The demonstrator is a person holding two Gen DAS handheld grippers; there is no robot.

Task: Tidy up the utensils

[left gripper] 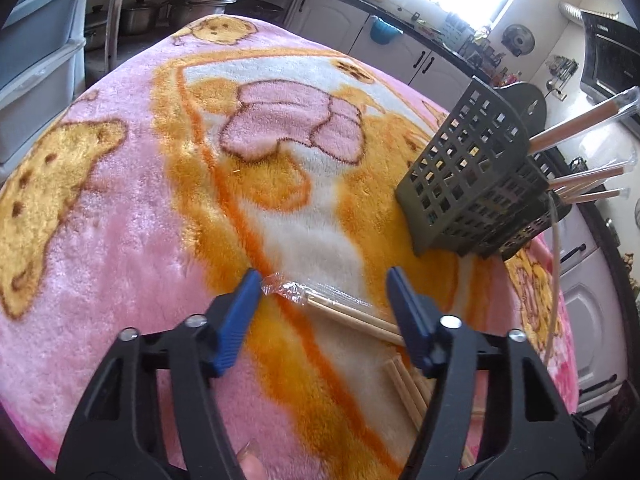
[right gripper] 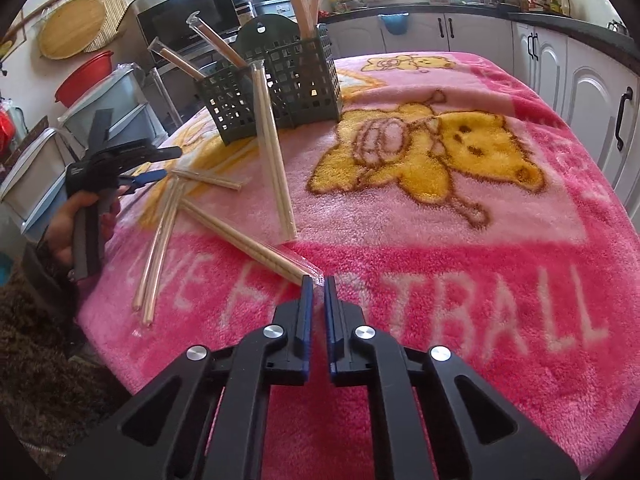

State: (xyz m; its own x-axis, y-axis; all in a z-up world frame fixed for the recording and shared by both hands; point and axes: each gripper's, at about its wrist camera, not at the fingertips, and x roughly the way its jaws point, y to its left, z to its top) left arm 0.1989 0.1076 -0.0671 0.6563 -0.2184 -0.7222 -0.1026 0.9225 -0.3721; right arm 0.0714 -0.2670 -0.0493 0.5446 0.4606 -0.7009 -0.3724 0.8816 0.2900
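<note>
A dark green slotted utensil holder point(right gripper: 280, 92) stands at the back of the pink blanket, with several wrapped chopstick pairs sticking up from it; it also shows in the left wrist view point(left gripper: 472, 184). Several plastic-wrapped chopstick pairs lie loose on the blanket. My left gripper point(left gripper: 322, 280) is open, its blue fingers straddling one wrapped pair point(left gripper: 340, 312); it shows from outside in the right wrist view point(right gripper: 148, 176). My right gripper point(right gripper: 318, 280) is shut on the plastic wrapper end of another pair point(right gripper: 240, 236). One long pair point(right gripper: 276, 160) leans against the holder.
The table carries a pink bear-print blanket point(right gripper: 440, 240). White kitchen cabinets point(right gripper: 580, 92) stand close on the right. Plastic drawers point(right gripper: 36, 176) and a microwave point(right gripper: 188, 12) are at the left and back. Two more pairs point(right gripper: 160, 240) lie near the left edge.
</note>
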